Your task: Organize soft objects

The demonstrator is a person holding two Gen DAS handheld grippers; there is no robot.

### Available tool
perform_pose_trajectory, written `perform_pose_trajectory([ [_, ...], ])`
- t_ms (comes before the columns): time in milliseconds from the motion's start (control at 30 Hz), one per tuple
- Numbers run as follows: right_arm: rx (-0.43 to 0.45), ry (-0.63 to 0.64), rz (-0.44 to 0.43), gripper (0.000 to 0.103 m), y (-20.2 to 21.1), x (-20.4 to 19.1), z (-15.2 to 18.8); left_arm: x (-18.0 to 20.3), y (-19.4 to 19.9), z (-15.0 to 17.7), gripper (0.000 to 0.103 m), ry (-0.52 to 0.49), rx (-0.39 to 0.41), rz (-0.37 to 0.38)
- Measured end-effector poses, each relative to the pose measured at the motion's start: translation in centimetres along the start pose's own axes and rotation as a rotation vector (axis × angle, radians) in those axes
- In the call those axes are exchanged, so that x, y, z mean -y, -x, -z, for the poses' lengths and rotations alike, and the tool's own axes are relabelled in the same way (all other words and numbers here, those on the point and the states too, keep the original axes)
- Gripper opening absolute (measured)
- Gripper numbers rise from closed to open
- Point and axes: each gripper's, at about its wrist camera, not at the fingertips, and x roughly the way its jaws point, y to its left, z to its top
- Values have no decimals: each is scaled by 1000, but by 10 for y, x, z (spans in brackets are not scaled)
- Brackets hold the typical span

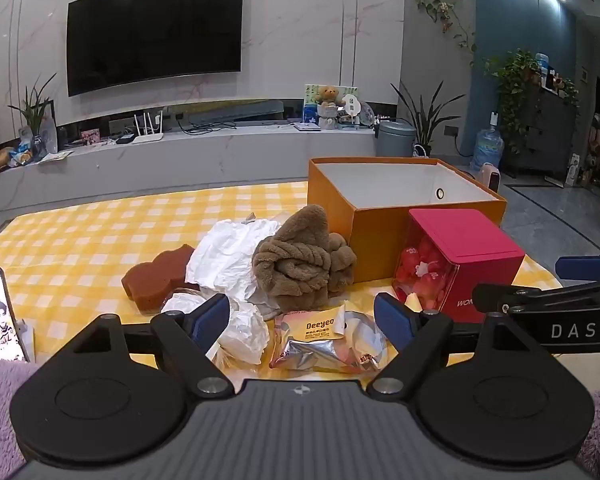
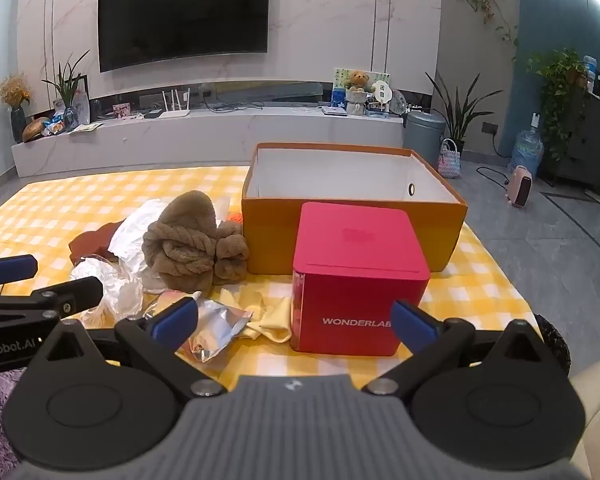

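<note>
Both grippers are hovering low at the near edge of the yellow checked cloth (image 1: 80, 232), fingers spread wide and holding nothing. The brown fleece bundle (image 1: 304, 260) is lying just left of the orange box (image 1: 364, 232), touching its front corner, with no clear long axis. The left gripper (image 1: 302, 320) is lining up almost straight behind the bundle; the right gripper (image 2: 296, 322) is facing the red box (image 2: 360, 276), with the bundle up-left of it. My call: the left one is nearer.
</note>
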Motion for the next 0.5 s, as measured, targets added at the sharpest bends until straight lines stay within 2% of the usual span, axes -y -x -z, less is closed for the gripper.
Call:
perform_pose_trajectory([
  [500, -15, -5, 0, 100, -2, 0, 2, 2, 3, 1, 96, 0, -5, 10],
])
